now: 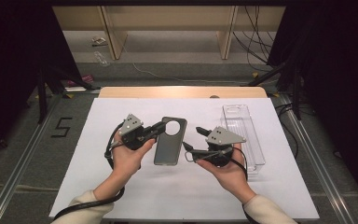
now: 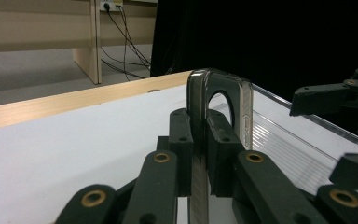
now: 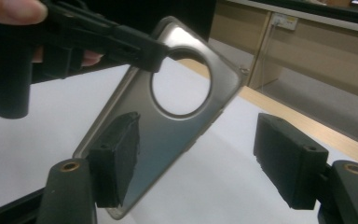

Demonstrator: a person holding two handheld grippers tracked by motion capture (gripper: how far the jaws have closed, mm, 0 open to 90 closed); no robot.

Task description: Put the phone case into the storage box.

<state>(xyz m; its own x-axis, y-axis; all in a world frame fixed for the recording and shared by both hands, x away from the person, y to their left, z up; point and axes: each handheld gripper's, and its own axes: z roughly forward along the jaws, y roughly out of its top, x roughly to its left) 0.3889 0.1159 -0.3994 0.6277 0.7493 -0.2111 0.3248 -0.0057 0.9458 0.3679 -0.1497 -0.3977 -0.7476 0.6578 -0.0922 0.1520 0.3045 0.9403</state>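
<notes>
The left tongs (image 1: 161, 127) were clamped on the upper edge of a grey phone case (image 1: 169, 141), their pads pinching its thin wall just beside the round camera cutout. In the left gripper view the case (image 2: 199, 140) stood edge-on between the two closed pads. The case hung tilted above the white tabletop (image 1: 121, 186), held by those tongs alone. The right tongs (image 1: 200, 131) stood apart and gripped nothing; in the right gripper view the case (image 3: 168, 126) lay just ahead of them, overlapping one pad in that view, the other pad well clear to the side. A clear plastic tray (image 1: 247, 135) rested on the tabletop just beyond the right tongs.
</notes>
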